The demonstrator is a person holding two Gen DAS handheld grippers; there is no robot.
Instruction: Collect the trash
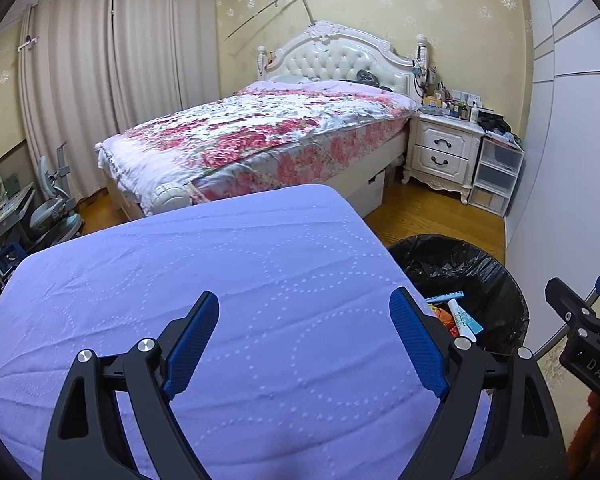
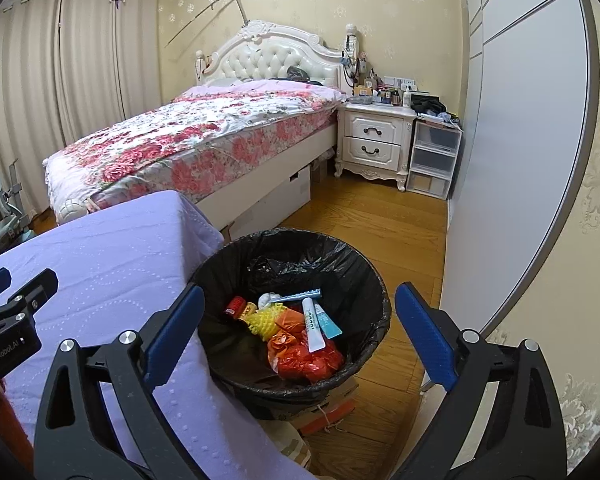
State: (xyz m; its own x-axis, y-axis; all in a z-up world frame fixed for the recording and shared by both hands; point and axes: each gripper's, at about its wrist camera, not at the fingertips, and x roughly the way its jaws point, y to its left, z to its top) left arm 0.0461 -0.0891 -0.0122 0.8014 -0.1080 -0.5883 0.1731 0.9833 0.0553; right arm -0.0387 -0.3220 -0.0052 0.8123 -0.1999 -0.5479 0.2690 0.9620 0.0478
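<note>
Trash (image 2: 300,332), already collected in the black-lined bin (image 2: 380,300), is seen just ahead of and below the right tool (image 2: 300,336), spread wide and empty above it, while the left tool (image 1: 304,340), likewise spread, is held over the bare lilac-covered surface (image 1: 220,248).

Bright even light, sharp, fisheye-warped edges

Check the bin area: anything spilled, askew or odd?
No spill visible. The trash sits inside the black-lined bin, and the lavender tablecloth lies bare. One oddity: the bin stands on flattened cardboard, not directly on the floor.
</note>
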